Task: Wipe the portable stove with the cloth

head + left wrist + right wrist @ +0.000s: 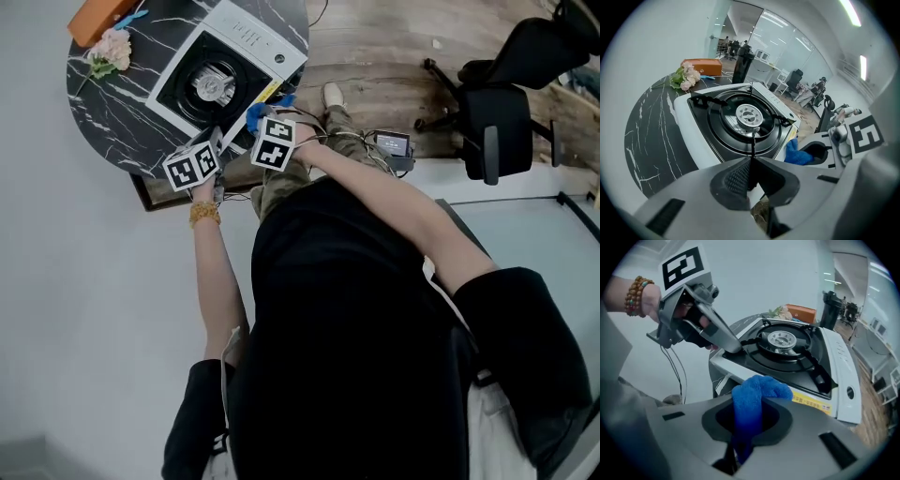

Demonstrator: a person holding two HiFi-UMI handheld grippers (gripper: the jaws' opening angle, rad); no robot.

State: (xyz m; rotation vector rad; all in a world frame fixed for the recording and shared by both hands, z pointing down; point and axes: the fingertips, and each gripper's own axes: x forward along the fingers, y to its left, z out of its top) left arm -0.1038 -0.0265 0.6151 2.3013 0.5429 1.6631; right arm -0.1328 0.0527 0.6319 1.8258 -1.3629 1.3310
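The portable stove [246, 33], white with a black burner well, sits on the round black marble table [112, 112]. My right gripper [747, 427] is shut on a bunched blue cloth [754, 399], held just off the stove's near front edge [787, 345]. The cloth [255, 114] shows beside the stove's yellow label. My left gripper [751, 173] is shut, its tips at the stove's near left corner [733, 347]; I cannot tell whether they pinch the rim. From the left gripper view the cloth [797, 153] hangs to the right of the stove [740, 117].
An orange box [98, 14] and pink flowers [112, 49] lie at the table's far side, with a tall black flask [742, 63] behind the stove. A black office chair [506, 103] and a small device with cables [394, 142] stand on the wooden floor.
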